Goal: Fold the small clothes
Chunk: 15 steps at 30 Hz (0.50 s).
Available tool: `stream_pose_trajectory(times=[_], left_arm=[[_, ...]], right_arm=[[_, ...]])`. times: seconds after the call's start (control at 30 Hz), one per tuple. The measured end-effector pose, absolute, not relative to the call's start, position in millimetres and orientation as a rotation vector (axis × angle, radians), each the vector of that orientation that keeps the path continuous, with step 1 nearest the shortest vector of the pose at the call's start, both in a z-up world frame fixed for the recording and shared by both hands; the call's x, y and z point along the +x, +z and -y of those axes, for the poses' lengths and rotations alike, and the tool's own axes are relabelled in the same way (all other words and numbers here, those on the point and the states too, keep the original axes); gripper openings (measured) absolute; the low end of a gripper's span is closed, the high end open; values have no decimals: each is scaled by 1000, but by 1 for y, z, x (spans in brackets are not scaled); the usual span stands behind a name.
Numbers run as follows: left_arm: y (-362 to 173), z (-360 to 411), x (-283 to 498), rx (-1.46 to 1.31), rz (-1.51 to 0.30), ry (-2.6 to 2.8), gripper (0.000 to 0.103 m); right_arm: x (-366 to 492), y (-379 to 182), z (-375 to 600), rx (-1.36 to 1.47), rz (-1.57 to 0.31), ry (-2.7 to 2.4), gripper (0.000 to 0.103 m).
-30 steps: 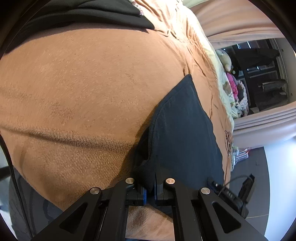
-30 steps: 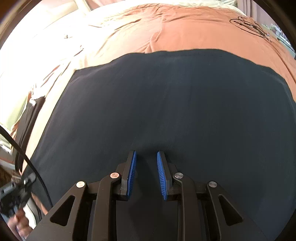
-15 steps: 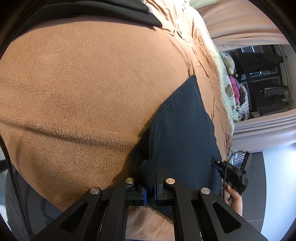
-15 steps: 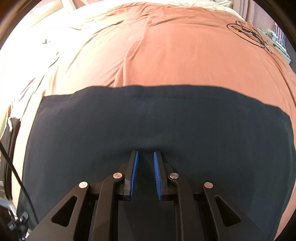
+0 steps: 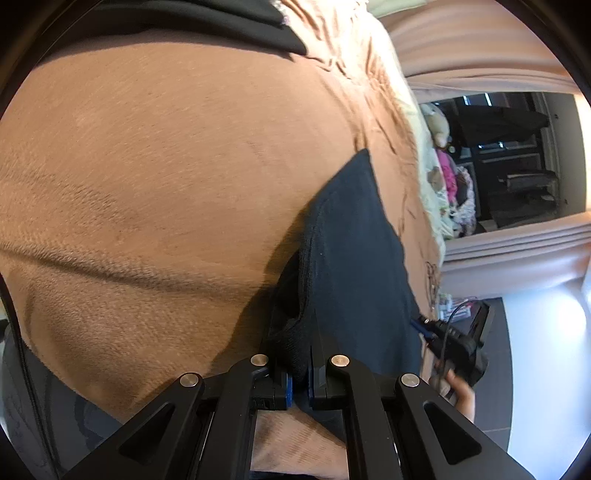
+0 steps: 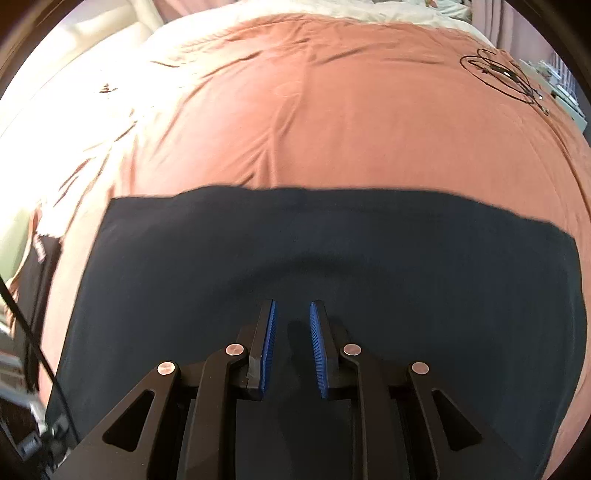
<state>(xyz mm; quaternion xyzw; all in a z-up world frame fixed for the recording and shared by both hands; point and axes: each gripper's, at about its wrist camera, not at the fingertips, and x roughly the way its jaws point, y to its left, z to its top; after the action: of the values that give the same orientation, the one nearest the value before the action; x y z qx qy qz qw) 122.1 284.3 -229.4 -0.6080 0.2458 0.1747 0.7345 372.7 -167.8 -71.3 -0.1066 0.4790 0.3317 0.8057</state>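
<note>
A dark garment [image 6: 332, 258] is lying on the orange bedspread [image 6: 332, 110]. The left gripper [image 5: 299, 373] is pinching its bunched near edge, while the right gripper [image 6: 291, 332] is hovering part-open and empty above it. A fold appears underway; the right likely needs a grip next.

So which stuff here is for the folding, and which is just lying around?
For the folding:
- dark garment
- left gripper, shut on the garment's bunched edge
- right gripper, open over the garment

Just lying around:
- orange bedspread
- black clothing at the far edge
- stuffed toys
- curtains
</note>
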Motion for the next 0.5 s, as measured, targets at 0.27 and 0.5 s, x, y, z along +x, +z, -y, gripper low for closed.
stream_pose_trajectory(times=[0.27,0.5], left_arm=[[-207,-282,126,-1293,-503,292,4],[-185,-278,135,-1254,-487,225,4]], right_arm=[[303,-82,196,-212,-1052,779,16],[251,-97,212,-212,-1072,836,16]])
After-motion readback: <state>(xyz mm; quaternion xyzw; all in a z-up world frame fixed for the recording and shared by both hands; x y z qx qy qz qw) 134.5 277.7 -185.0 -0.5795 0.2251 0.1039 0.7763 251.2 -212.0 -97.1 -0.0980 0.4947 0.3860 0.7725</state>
